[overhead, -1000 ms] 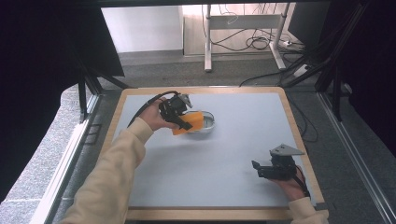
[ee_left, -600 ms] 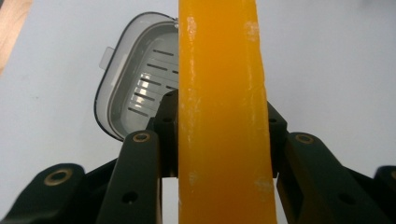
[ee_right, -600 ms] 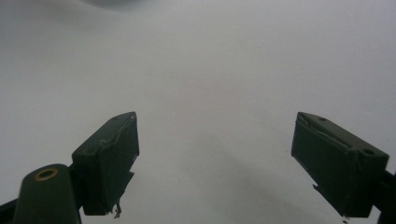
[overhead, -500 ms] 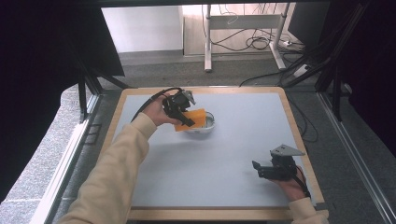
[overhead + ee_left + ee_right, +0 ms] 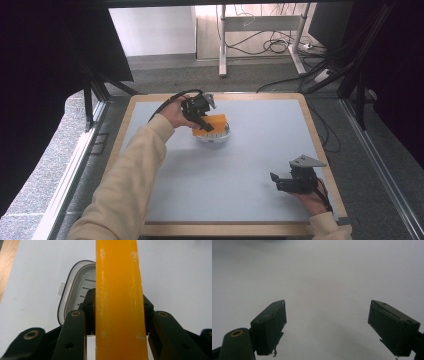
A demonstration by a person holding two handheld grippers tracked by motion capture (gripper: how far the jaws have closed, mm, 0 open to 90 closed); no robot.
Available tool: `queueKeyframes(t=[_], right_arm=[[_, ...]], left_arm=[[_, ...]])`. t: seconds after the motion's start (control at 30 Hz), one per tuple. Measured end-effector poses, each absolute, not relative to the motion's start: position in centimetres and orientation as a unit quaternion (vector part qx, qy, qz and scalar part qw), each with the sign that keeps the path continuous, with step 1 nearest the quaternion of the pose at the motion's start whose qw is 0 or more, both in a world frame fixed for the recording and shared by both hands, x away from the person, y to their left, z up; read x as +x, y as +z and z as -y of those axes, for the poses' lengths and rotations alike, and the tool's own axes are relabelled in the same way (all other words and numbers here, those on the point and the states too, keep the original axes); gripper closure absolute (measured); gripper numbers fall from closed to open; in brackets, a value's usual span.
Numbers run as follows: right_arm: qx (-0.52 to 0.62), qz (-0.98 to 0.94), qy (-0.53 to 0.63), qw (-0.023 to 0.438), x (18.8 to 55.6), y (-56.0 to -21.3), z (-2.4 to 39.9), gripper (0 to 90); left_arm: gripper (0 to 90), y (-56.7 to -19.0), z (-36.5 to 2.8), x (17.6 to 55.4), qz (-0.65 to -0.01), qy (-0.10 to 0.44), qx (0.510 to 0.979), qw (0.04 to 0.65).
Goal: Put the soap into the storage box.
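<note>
My left gripper (image 5: 203, 121) is shut on an orange soap bar (image 5: 211, 123), which hangs just above a white soap dish (image 5: 215, 136) at the table's back left. In the left gripper view the orange soap bar (image 5: 120, 302) stands on edge between the two black jaws, and the ribbed white soap dish (image 5: 72, 295) lies below and behind it. My right gripper (image 5: 276, 181) rests low near the table's front right corner, with its jaws spread wide. In the right gripper view nothing lies between the right gripper's (image 5: 328, 326) fingers, just bare table top.
The table (image 5: 250, 165) has a pale grey top inside a wooden rim. A cable (image 5: 167, 102) trails from the left gripper. Beyond the far edge are a floor with cables and a white desk frame (image 5: 260, 30). Dark panels flank both sides.
The left hand has carried the soap bar to the right and slightly away from me, so it now sits over the soap dish. The right hand has stayed still.
</note>
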State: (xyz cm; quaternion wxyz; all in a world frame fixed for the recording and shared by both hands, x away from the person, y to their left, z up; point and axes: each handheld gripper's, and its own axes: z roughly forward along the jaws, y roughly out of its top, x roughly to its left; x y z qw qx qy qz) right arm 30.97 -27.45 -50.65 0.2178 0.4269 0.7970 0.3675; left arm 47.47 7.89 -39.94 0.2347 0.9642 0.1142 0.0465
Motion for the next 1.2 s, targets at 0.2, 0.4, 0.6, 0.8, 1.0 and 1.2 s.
queueKeyframes(t=[0.2,0.4,0.6,0.8,1.0,1.2], right_arm=[[0.429,-0.796,0.367,0.218,30.9,-50.6,27.6,15.4],[0.432,-0.796,0.365,0.219,30.9,-50.7,27.7,15.4],[0.430,-0.796,0.365,0.220,30.8,-50.6,27.6,15.4],[0.429,-0.796,0.365,0.220,30.8,-50.6,27.7,15.4],[0.430,-0.796,0.365,0.219,30.9,-50.7,27.8,15.4],[0.428,-0.798,0.365,0.218,30.9,-50.7,27.6,15.4]], left_arm=[[61.9,-40.5,-7.6,48.4,-0.114,0.042,0.964,0.237],[61.9,-40.6,-7.5,48.9,-0.113,0.042,0.965,0.232],[61.9,-41.3,-7.1,49.6,-0.106,0.042,0.965,0.235],[61.9,-42.5,-6.8,50.5,-0.106,0.033,0.967,0.230],[61.8,-43.6,-6.6,50.9,-0.105,0.021,0.967,0.229],[61.9,-44.1,-6.4,51.2,-0.099,0.018,0.971,0.217]])
